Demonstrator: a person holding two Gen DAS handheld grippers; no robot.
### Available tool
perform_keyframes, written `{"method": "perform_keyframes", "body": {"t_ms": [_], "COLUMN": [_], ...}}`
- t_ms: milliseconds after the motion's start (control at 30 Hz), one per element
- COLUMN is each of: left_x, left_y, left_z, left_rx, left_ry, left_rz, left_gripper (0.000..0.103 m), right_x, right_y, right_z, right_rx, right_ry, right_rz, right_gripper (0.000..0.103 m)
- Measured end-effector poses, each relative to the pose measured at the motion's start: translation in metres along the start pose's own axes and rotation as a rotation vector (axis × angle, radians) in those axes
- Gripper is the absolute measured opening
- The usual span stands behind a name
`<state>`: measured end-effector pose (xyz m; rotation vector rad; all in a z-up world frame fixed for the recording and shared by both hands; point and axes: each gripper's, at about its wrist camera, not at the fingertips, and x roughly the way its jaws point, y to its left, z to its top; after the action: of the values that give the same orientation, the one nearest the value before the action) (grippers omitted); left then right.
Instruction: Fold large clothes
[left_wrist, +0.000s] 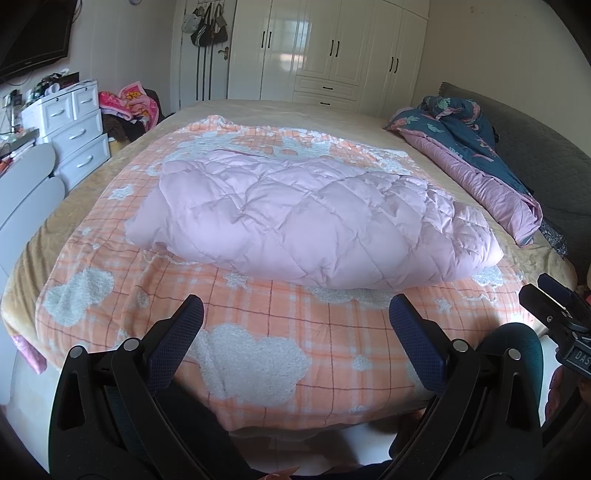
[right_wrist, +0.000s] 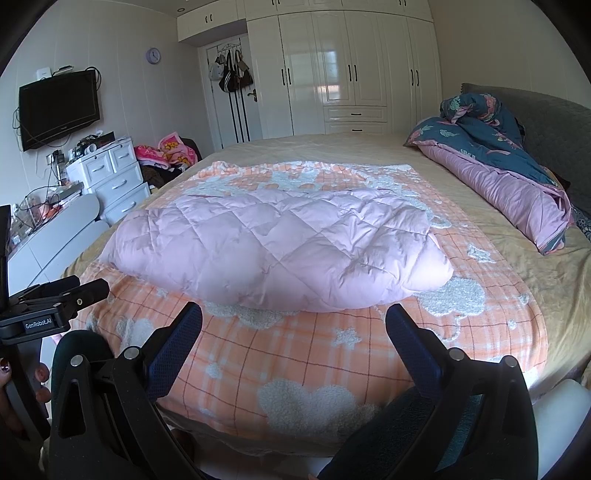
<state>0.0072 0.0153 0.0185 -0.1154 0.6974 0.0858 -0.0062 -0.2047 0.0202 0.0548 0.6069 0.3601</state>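
Pink quilted down coat (left_wrist: 306, 221) lies in a puffy, already-doubled bundle on the orange plaid blanket (left_wrist: 258, 350), which covers the near part of the bed (left_wrist: 110, 162).

Risks, as I judge them. At the coat's left end, a rounded flap sticks out loose; if I pinch only its top layer with my left gripper (left_wrist: 295, 325), the layers could slide apart and the fold come undone. The shell looks slick and air-filled, so a shallow bite may slip off. Mid-span, the near edge sits directly on the blanket; closing too low could catch the blanket's fleece clouds along with the coat and drag both. At the right end the bundle is thickest, and my right gripper (right_wrist: 293, 325) may not take the whole roll, so it could spring back open. Lifting the two ends unevenly would twist it.

Positions. Left gripper: fingers (left_wrist: 177, 339) spread wide, holding nothing, hovering over the blanket's near edge; the coat lies ahead and apart, its left end beyond my left finger. Right gripper: also spread and empty, with the coat's near hem just ahead of the fingertips (right_wrist: 413, 339), not touching. Neither is in contact. Farther right, a teal floral duvet (right_wrist: 498, 147) is heaped by the headboard, well apart.
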Motion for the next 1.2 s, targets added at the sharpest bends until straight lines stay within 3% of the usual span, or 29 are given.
{"method": "perform_keyframes", "body": {"t_ms": [933,1133,1200], "left_x": [0.001,0.014,0.021], "left_y": [0.012,0.032,0.049], "left_z": [0.002,0.002,0.006], "left_rx": [-0.007,-0.064,-0.105], "left_ry": [0.018,0.049,0.053], "left_rz": [0.022,0.045,0.06], "left_gripper": [0.094,0.094,0.094], "right_x": [-0.01,-0.019,-0.027], "right_y": [0.0,-0.032,-0.067], "right_z": [0.002,-0.004,-0.008], "right_rx": [-0.012,0.062,0.13], "right_ry": [-0.006,-0.032,-0.045], "right_rz": [-0.034,-0.102,-0.16], "right_gripper": [0.099,0.099,0.099]}}
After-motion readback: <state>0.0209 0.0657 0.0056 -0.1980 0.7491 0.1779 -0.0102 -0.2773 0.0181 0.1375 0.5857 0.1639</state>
